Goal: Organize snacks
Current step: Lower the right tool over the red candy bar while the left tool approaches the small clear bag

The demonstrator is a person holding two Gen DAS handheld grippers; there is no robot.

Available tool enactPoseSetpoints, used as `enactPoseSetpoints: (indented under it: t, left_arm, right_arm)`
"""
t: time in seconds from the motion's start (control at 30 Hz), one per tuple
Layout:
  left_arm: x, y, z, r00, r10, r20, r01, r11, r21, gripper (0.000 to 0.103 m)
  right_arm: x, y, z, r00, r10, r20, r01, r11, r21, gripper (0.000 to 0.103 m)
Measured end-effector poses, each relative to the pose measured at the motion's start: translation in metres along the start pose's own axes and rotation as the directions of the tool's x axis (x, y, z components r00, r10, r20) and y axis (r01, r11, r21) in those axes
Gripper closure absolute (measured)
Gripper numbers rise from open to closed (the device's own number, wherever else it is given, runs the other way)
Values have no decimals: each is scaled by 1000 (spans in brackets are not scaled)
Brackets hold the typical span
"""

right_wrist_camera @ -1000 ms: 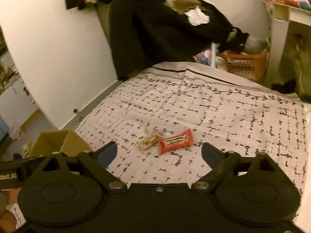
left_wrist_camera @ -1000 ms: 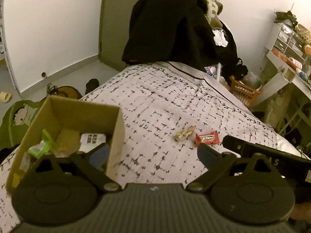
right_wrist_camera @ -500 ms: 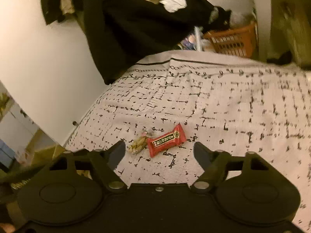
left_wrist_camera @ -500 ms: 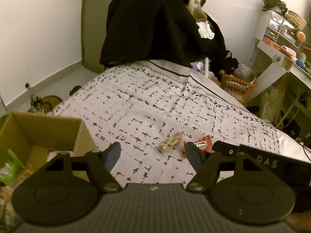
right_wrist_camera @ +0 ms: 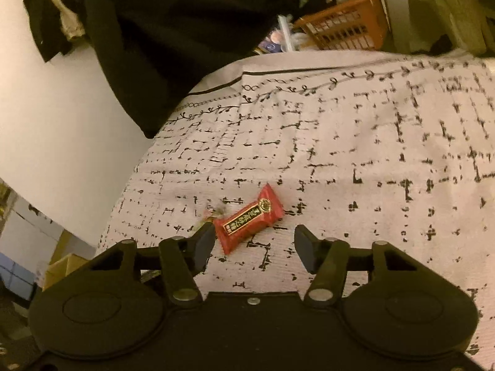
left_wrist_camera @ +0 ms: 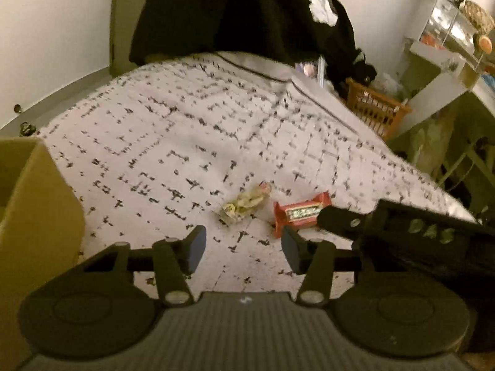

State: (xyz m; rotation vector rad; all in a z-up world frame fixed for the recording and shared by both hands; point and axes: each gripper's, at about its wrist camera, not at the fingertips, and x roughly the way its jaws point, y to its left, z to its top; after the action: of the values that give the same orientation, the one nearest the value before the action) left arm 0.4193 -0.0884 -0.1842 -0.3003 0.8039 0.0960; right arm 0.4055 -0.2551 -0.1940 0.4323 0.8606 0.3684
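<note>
Two snacks on the patterned cloth (left_wrist_camera: 191,130), both loose. From the left wrist view, far left: cardboard box (left_wrist_camera: 37,204), one corner and a wall showing, standing on the cloth, contents hidden. Right of it, left gripper (left_wrist_camera: 243,245), fingers spread wide, nothing between them, hovering over bare cloth. Just beyond its tips, pale snack (left_wrist_camera: 246,202), clear wrapper, lying slantwise. Just beside that, to the right, red snack (left_wrist_camera: 301,213), flat on the cloth, apart from the pale one by a narrow gap. Over the red snack's right end, one black finger (left_wrist_camera: 335,218) of the right gripper, reaching in from the right edge; touching or only overlapping, cannot tell. Farther back: black clothes (left_wrist_camera: 235,12) heaped past the cloth's far edge, orange basket (left_wrist_camera: 376,108) at the right.

From the right wrist view, again left to right: box corner (right_wrist_camera: 62,266) low at the left edge, well apart from the snacks. Pale snack (right_wrist_camera: 212,215) mostly hidden behind the left finger. Red snack (right_wrist_camera: 250,218) lying slantwise just ahead of the right gripper (right_wrist_camera: 254,249), nearer its left finger, not between the pads. Fingers wide apart, empty. Black clothes (right_wrist_camera: 173,37) upper left, basket (right_wrist_camera: 346,27) upper right.
</note>
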Motion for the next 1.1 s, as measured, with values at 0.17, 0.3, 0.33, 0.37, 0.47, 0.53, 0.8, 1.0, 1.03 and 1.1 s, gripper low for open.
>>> enactPoseSetpoints:
  t: [0.17, 0.3, 0.33, 0.37, 0.47, 0.53, 0.8, 1.0, 1.03, 1.1]
  left_arm:
    - [15, 9, -4, 1000, 5, -14, -5, 1000, 6, 51]
    - [19, 13, -5, 1000, -1, 6, 0, 1000, 13, 51]
    - [19, 13, -4, 1000, 0, 10, 0, 1000, 17, 51]
    - [20, 11, -4, 1000, 0, 17, 0, 1000, 28, 51]
    - [24, 7, -3, 1000, 2, 30, -3, 999, 53, 51]
    - [27, 5, -2, 999, -2, 36, -1, 998, 65, 51]
    - [42, -7, 6, 997, 53, 61, -60, 990, 126, 58]
    - [39, -6, 4, 995, 67, 78, -80, 982, 170, 75]
    - [37, -7, 2, 994, 70, 86, -85, 980, 180, 75]
    - [34, -7, -2, 992, 76, 97, -93, 977, 189, 77]
  right_arm:
    - [3, -4, -1, 1000, -6, 10, 6, 1000, 10, 46]
    - [8, -7, -3, 1000, -6, 8, 6, 1000, 17, 46]
    - [10, -8, -2, 1000, -18, 17, 18, 1000, 6, 46]
    - [11, -9, -2, 1000, -17, 18, 17, 1000, 11, 46]
    - [13, -11, -2, 1000, -14, 19, 13, 1000, 26, 46]
    - [14, -13, -3, 1000, 3, 14, -3, 999, 41, 46]
    - [15, -20, -2, 999, 45, 11, -46, 994, 95, 47]
    - [19, -22, -2, 998, 55, 25, -58, 990, 132, 47]
    - [19, -21, -2, 998, 56, 27, -59, 989, 133, 47]
    - [21, -19, -3, 998, 62, 32, -66, 988, 138, 47]
